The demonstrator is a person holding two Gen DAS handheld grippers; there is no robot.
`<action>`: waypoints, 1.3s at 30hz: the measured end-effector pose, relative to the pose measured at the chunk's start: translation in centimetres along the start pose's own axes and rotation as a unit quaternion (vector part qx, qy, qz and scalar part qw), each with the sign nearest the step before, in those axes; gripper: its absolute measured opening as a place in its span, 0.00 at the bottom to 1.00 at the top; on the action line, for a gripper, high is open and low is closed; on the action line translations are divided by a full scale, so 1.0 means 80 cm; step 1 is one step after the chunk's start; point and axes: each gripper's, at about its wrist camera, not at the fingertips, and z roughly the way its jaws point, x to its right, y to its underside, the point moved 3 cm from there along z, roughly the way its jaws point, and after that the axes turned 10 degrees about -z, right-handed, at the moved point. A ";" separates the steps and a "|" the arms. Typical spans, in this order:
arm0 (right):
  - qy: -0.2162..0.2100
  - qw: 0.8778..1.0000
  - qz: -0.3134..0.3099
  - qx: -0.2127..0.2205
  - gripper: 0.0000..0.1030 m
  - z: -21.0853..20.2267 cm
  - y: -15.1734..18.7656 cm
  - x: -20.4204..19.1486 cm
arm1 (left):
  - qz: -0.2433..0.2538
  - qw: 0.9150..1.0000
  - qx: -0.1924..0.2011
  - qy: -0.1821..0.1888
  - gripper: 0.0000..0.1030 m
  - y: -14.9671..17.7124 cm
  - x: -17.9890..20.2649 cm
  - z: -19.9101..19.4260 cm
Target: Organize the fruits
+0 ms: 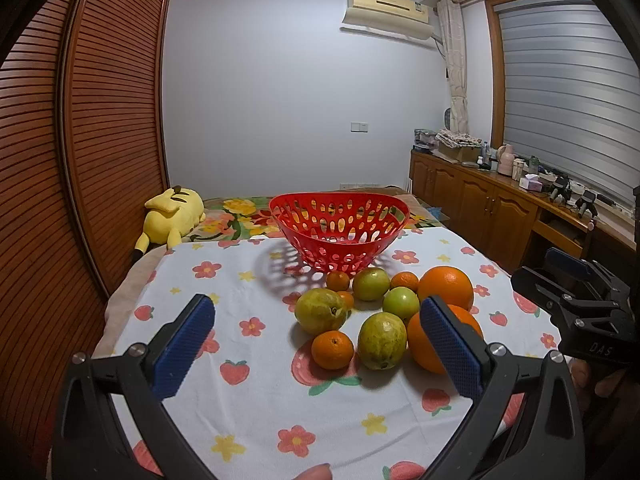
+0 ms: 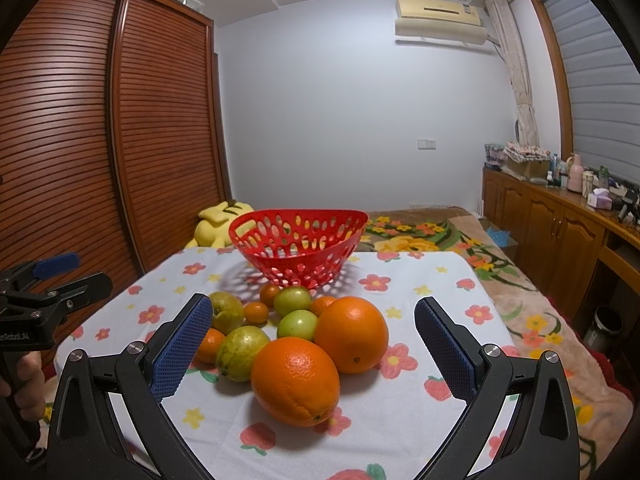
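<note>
Flowered cloth (image 1: 256, 364) covers the table, with a yellow plush toy (image 1: 174, 216) at ten o'clock beyond its far edge. At twelve o'clock sits the red perforated basket (image 1: 340, 236), apparently empty, with the fruit pile (image 1: 380, 312) of oranges, tangerines and greenish fruits clustered just in front. Both the left gripper (image 1: 320, 344) and right gripper (image 2: 314, 342) hover spread wide, holding nothing.

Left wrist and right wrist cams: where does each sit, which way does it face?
Left wrist: on the left hand-held gripper, facing forward over the fruit to the red basket; own fingers open, right hand-held gripper at right edge.
Right wrist: on the right hand-held gripper, same heading, nearer the near orange; left hand-held gripper at left edge.
Shared: basket, fruit pile, flowered cloth.
</note>
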 end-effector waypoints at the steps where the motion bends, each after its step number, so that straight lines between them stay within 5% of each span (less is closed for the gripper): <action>1: -0.001 1.000 0.000 0.000 1.00 0.000 0.000 0.000 | 0.000 1.000 0.000 0.000 1.00 0.000 0.000 0.000; 39: -0.034 0.996 -0.007 -0.084 0.99 0.054 0.053 -0.009 | -0.015 0.995 -0.095 0.006 1.00 0.055 -0.034 0.062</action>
